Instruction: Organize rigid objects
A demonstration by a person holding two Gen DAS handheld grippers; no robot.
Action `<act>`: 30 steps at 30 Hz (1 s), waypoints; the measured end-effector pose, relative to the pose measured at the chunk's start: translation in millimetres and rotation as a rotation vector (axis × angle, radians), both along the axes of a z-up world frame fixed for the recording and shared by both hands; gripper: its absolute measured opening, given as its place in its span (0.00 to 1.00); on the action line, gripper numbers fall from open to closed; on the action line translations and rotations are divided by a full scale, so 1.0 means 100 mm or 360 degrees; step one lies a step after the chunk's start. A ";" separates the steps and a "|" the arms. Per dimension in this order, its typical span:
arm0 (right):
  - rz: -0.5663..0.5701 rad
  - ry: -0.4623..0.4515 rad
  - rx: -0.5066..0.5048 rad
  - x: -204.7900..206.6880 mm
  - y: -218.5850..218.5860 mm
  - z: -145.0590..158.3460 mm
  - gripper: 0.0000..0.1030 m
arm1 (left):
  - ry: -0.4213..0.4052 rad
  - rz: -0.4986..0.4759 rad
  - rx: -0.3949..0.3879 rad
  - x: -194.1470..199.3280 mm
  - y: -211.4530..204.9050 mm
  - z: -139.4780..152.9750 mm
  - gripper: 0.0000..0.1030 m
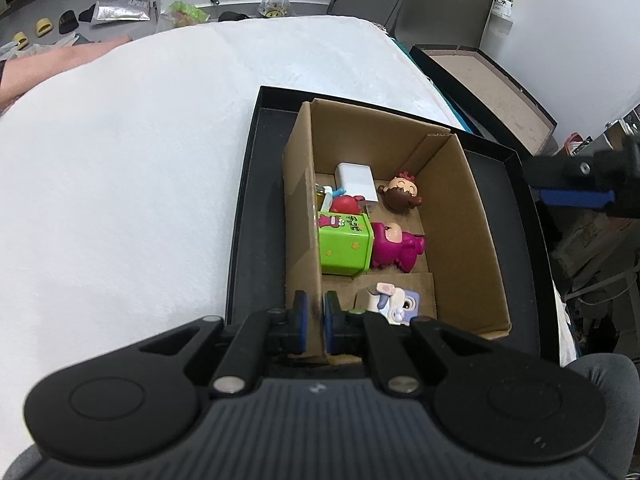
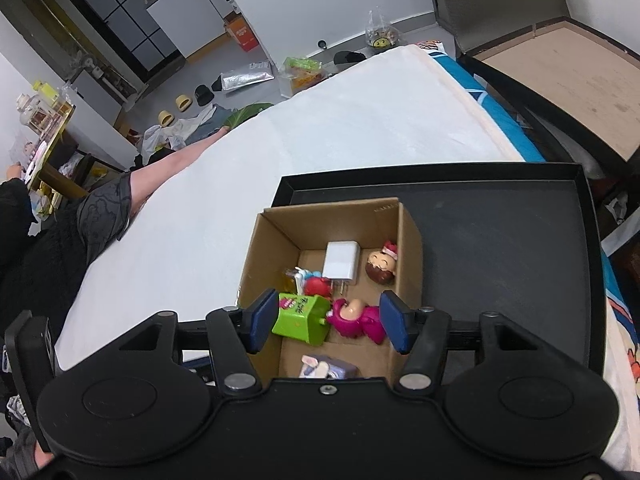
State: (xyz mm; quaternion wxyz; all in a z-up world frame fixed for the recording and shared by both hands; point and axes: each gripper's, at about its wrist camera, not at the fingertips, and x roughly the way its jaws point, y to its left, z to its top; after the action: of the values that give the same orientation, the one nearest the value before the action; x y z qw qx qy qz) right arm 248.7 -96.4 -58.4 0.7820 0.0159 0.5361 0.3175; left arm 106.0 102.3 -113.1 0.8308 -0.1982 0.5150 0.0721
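Note:
A cardboard box [image 1: 460,216] [image 2: 276,236] stands in a black tray [image 1: 256,208] [image 2: 500,240] on a white bed. Inside lie a green cube [image 1: 346,246] [image 2: 302,318], a magenta figure [image 1: 396,246] [image 2: 358,318], a brown-haired doll head [image 1: 400,194] [image 2: 382,264], a white charger [image 1: 356,180] [image 2: 340,260], a red toy [image 1: 345,204] [image 2: 317,286] and a white-purple toy [image 1: 394,304] [image 2: 328,368]. My left gripper [image 1: 316,326] is shut on the box's near-left wall. My right gripper [image 2: 328,322] is open and empty above the box.
The white bed cover [image 1: 140,160] [image 2: 320,128] spreads left and beyond the tray. A person's leg [image 2: 160,172] lies at the bed's left edge. A black-framed brown board [image 1: 488,88] [image 2: 568,80] stands right of the bed. Clutter covers the floor beyond.

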 end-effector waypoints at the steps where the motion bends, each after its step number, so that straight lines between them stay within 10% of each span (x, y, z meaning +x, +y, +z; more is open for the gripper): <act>1: 0.0000 -0.0002 0.0002 -0.01 -0.03 0.00 0.55 | -0.0003 -0.0002 0.0009 0.00 -0.01 0.01 0.07; 24: -0.0208 -0.0203 0.0055 -0.50 -0.74 0.29 0.91 | -0.0142 -0.0095 0.0127 -0.31 -0.33 0.63 0.12; 30: -0.0292 -0.0283 0.0094 -0.66 -0.90 0.43 1.00 | -0.0187 -0.0137 0.0109 -0.40 -0.43 0.81 0.51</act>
State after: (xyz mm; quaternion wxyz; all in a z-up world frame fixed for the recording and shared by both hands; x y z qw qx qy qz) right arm 182.6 -186.9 -15.7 0.8513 0.0597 0.4514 0.2606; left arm 65.9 59.1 -32.3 0.8682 -0.1512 0.4706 0.0421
